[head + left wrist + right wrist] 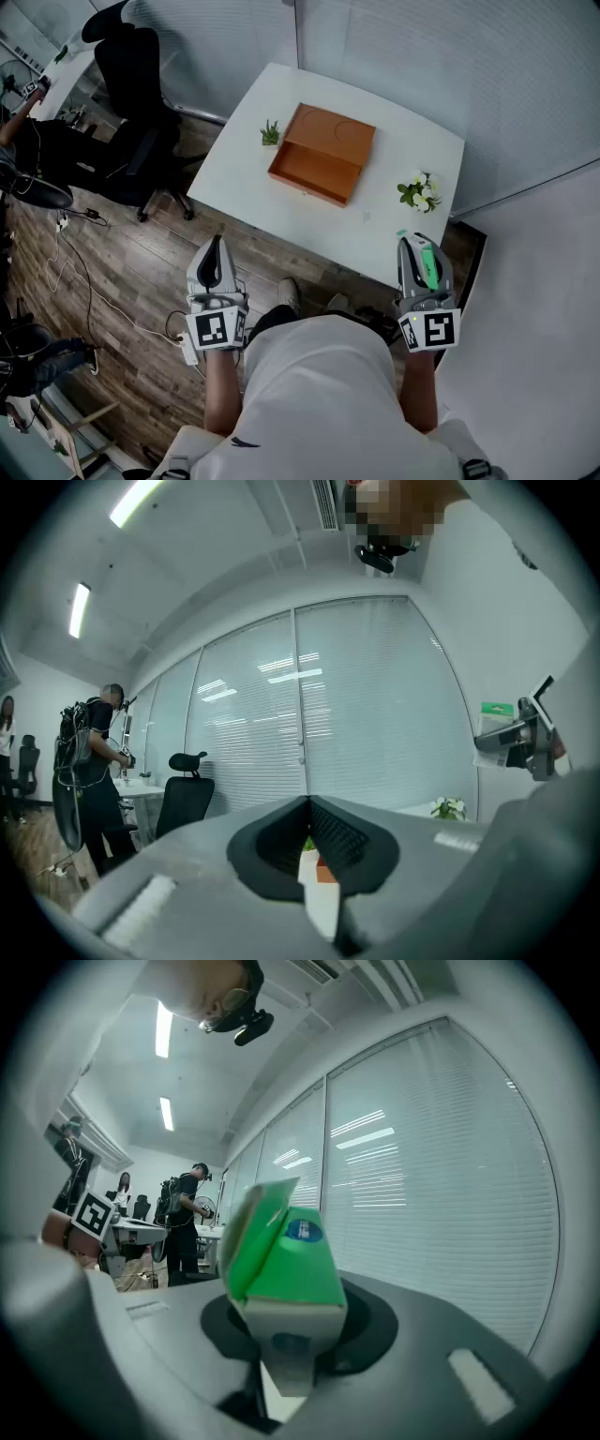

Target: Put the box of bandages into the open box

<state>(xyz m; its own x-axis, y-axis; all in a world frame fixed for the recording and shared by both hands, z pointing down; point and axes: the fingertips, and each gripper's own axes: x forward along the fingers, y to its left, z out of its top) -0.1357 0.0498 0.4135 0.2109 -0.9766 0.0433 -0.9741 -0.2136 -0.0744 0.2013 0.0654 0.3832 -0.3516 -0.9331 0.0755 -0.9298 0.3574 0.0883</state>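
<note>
The open orange-brown box (323, 155) lies in the middle of the white table (412, 141), its lid folded back. Both grippers hang short of the table's near edge, over the floor. My right gripper (418, 247) is shut on the green and white box of bandages (428, 262), which stands tilted between the jaws (281, 1269). My left gripper (217, 246) is shut with nothing in it; its jaws meet at their tips (307, 803). In the left gripper view the box of bandages (498, 726) shows at the right, held aloft.
A small green plant (270, 133) stands left of the open box and a white-flowered plant (418, 192) to its right. A black office chair (131, 75) is left of the table. Cables run over the wooden floor (75, 281). A person (89, 752) stands far left.
</note>
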